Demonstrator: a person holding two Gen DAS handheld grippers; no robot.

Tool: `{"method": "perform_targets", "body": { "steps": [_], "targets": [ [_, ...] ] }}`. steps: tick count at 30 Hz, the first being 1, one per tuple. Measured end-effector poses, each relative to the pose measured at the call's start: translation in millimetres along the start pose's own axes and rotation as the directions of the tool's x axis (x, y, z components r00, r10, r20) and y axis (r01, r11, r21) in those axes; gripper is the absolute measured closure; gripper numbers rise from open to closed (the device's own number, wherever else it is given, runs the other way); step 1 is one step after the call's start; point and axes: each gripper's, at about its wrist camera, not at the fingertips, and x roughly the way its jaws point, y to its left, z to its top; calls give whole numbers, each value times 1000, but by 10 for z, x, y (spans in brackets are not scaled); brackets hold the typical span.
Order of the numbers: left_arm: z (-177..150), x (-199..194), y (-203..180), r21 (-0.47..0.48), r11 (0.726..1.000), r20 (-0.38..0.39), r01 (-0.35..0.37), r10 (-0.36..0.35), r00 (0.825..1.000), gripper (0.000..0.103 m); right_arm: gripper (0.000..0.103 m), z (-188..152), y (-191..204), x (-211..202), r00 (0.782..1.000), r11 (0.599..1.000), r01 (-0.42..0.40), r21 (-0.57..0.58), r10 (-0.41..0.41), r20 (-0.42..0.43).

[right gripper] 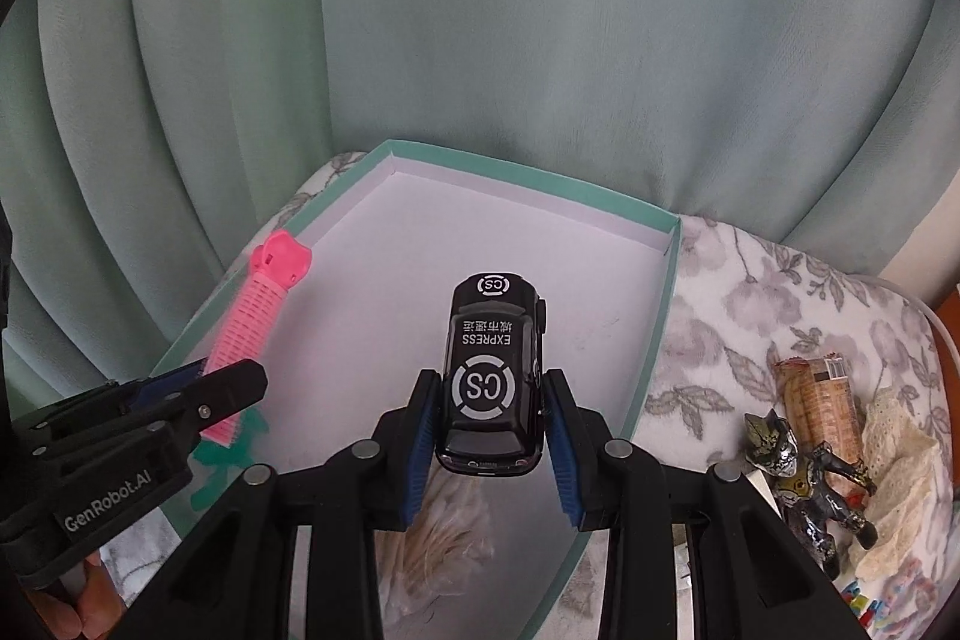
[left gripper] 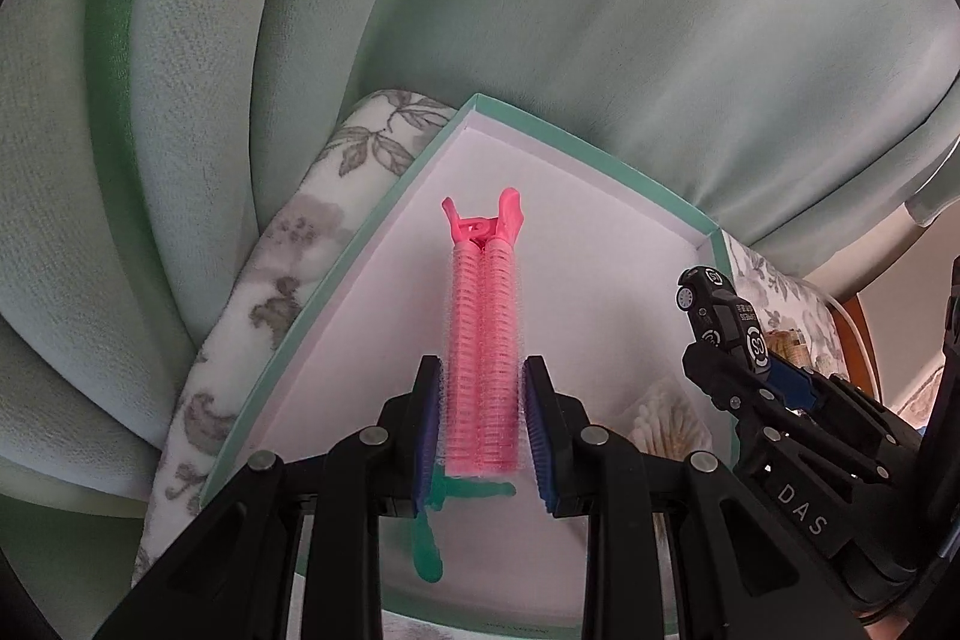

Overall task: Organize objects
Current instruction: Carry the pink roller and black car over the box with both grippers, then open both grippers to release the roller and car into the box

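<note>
My left gripper [left gripper: 481, 370] is shut on a pink hair-roller clip [left gripper: 483, 292], holding it lengthwise above the white floor of a teal-rimmed box [left gripper: 600, 166]. A green clip [left gripper: 429, 550] lies in the box under it. In the right wrist view my right gripper [right gripper: 492, 382] is shut on a black toy car [right gripper: 492, 340] marked "CS EXPRESS", held over the same box [right gripper: 540, 187]. The left gripper [right gripper: 222, 382] with the pink clip [right gripper: 252, 310] shows at the left there. In the left wrist view, the right gripper [left gripper: 729, 358] and the car [left gripper: 720, 304] appear at the right.
A bag of cotton swabs [right gripper: 444, 538] lies in the box's near part. The box rests on a floral cloth [right gripper: 750, 280]. To its right are an action figure [right gripper: 804, 478], a snack packet [right gripper: 816, 400] and a lace cloth [right gripper: 900, 460]. A pale green curtain [left gripper: 600, 10] hangs close behind.
</note>
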Motion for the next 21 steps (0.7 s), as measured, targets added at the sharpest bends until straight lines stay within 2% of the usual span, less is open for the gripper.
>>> {"method": "perform_targets", "body": {
  "steps": [7, 21],
  "targets": [
    [30, 158, -33, 1, 1000, -24, -7, 7, 1000, 75, 66, -29, 6, 141, 999, 1000, -4, 2, 4, -35],
    [3, 118, -90, 17, 1000, -39, -16, 16, 999, 73, 66, -36, 3, 133, 998, 1000, 6, -9, -6, -61]
  ]
}}
